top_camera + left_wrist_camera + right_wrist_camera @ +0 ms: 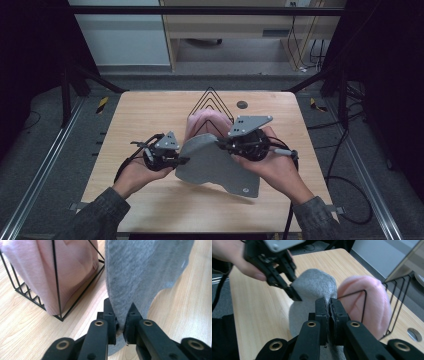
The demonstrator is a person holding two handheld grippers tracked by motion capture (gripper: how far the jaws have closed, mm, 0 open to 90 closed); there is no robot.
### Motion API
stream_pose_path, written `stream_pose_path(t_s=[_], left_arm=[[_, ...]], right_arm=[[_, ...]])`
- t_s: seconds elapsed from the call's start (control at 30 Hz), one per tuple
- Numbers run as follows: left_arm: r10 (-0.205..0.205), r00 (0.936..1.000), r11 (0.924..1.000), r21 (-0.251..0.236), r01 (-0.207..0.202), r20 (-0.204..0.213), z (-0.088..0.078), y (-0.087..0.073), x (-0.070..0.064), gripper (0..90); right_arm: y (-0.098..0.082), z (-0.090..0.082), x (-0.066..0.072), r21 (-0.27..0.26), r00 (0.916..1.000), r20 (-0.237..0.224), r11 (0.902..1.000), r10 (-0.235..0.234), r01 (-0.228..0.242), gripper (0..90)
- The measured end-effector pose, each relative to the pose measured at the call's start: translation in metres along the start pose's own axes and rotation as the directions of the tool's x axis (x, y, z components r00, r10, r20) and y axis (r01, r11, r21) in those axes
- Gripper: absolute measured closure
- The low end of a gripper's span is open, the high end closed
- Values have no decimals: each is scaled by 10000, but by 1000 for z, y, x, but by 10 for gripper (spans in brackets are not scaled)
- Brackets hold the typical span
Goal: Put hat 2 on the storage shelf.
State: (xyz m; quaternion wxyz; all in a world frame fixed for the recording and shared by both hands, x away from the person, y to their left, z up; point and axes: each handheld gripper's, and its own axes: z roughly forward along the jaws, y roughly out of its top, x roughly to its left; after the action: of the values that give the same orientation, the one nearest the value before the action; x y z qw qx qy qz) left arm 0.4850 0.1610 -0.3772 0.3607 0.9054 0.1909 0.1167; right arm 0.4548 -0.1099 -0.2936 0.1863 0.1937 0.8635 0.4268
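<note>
A grey cloth [215,162] is held up over the middle of the wooden table [150,110]. My left gripper [184,161] is shut on the cloth's left edge, and in the left gripper view the grey cloth [140,275] is pinched between the jaws of that gripper [122,326]. My right gripper [221,144] is shut on the cloth's upper right edge; in the right gripper view its jaws [329,308] press together on the grey cloth [312,287]. Behind stands a black wire rack [212,102] holding a pink cloth [202,122].
The wire rack [56,287] with the pink cloth [67,267] stands close to the left gripper's left. A round dark cable hole [242,105] sits in the table at the back right. Cables trail from both grippers over the table's front edge.
</note>
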Motion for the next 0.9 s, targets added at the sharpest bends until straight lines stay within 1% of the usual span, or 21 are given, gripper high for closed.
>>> stream_pose_path(t_s=[0.07,0.1,0.17,0.2,0.27,0.33,0.43,0.5,0.63,0.8,0.9], left_arm=[[33,10000,10000,7,-33,-73,-2,4,-2,856],[67,9996,10000,-18,-68,-256,-4,7,-3,863],[-67,9989,9997,-253,56,-474,-8,13,-3,868],[-26,9985,9996,-297,10,-538,-10,16,-4,869],[130,9980,9995,-274,-147,-625,-14,24,-5,869],[217,9980,9995,-232,-231,-590,-16,30,-6,868],[494,9966,9985,-194,-507,-658,-23,45,-7,868],[670,9948,9972,-285,-694,-766,-28,59,-8,868],[806,9905,9949,-508,-867,-1110,-37,81,-8,870],[1135,9866,9919,-435,-1192,-1168,-44,107,-7,870],[1134,9870,9913,-531,-1200,-1139,-48,119,-4,870]], right_arm=[[-4,-1,-5,-32,9999,40,9999,160,-160,860],[-5,-2,-7,-58,9997,80,9997,239,-239,860],[-8,-4,-10,-187,9991,118,9990,414,-411,860],[-8,-6,-12,-308,9986,111,9982,524,-521,860],[-9,-11,-15,-476,9974,166,9965,703,-694,860],[-9,-17,-18,-577,9966,305,9955,768,-749,860],[-6,-27,-24,-703,9949,518,9940,869,-832,860],[-4,-33,-28,-817,9935,675,9929,916,-860,861],[4,-50,-38,-1132,9879,1084,9887,1108,-985,861],[13,-65,-50,-1486,9806,1354,9814,1417,-1213,860],[16,-71,-57,-1636,9780,1413,9779,1537,-1300,860]])
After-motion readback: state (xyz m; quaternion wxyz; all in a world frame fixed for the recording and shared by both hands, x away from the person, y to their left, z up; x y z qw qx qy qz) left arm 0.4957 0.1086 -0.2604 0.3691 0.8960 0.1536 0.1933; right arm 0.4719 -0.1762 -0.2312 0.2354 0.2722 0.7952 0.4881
